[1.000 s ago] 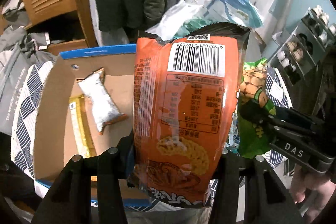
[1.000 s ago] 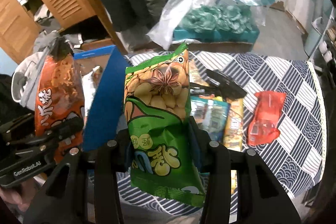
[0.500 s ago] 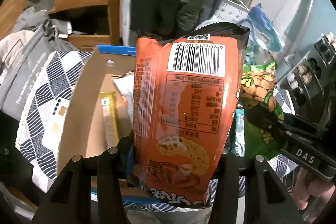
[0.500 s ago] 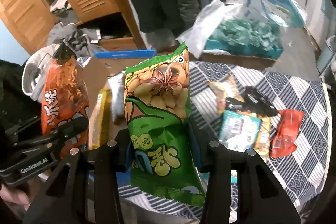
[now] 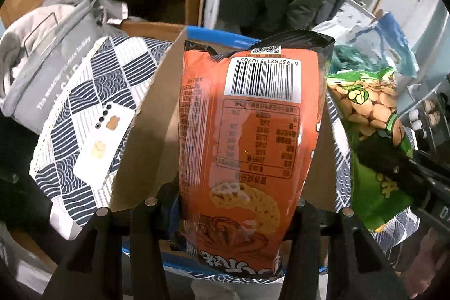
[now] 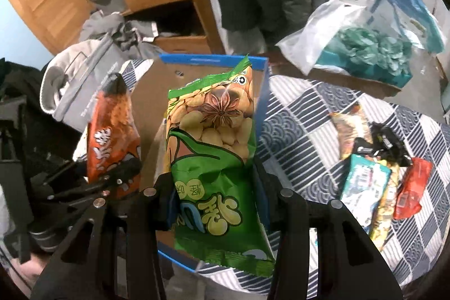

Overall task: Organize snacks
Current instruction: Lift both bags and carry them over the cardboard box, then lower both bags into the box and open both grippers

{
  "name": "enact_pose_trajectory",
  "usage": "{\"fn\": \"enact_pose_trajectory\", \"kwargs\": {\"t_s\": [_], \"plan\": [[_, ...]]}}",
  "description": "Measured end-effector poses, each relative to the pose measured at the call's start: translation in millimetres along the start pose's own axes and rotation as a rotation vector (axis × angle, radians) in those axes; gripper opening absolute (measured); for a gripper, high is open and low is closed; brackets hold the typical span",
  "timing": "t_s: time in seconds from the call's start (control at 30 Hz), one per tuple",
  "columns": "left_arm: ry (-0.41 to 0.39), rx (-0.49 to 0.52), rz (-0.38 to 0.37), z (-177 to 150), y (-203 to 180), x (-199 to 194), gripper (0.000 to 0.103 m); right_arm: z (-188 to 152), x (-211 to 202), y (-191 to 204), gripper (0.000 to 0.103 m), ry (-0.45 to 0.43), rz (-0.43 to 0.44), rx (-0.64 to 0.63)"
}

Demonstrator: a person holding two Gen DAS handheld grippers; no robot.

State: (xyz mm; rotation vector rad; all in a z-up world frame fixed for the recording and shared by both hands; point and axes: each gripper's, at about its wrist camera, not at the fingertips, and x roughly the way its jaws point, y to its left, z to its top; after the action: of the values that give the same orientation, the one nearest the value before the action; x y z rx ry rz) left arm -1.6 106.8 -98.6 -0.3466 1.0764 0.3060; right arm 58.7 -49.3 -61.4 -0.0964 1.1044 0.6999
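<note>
Both tongs are carrying a snack bag each over the cardboard box.

I am holding the orange snack bag (image 5: 247, 148) clamped between the left tongs (image 5: 239, 204), and the green peanut bag (image 6: 213, 159) clamped between the right tongs (image 6: 216, 201); both are hanging above the blue-edged cardboard box (image 6: 180, 69) on the patterned tabletop (image 6: 303, 114). I am judging the risks: both bags are crowding one opening, so they could be colliding or catching the box's wall, and a glossy bag pinched low down could be slipping out. More loose snacks (image 6: 371, 176) are waiting well apart on the cloth. Reading what I can: the orange bag is showing a barcode, printed upside down, 6 937821 510705, plus a QR code; the left tool is reading "GenRobot.AI" faintly.
</note>
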Motion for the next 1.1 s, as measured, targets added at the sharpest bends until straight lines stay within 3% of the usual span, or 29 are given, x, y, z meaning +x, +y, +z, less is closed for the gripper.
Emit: {"fn": "enact_pose_trajectory", "kwargs": {"t_s": [0.47,0.63,0.73,0.93,1.1], "plan": [[0.056,-0.008,0.040,-8,15,18,0.051,-5,47,39,0.044,0.083,0.025,-0.062],[0.051,-0.029,0.065,-7,21,16,0.068,-5,50,39,0.046,0.086,0.025,-0.053],[0.043,-0.037,0.075,-6,23,14,0.071,-3,50,39,0.046,0.085,0.036,-0.045],[0.037,-0.045,0.065,-4,23,8,0.071,-2,44,37,0.063,0.063,0.038,-0.036],[0.031,-0.040,0.054,-5,17,5,0.072,-1,34,32,0.064,0.042,0.031,-0.029]]}}
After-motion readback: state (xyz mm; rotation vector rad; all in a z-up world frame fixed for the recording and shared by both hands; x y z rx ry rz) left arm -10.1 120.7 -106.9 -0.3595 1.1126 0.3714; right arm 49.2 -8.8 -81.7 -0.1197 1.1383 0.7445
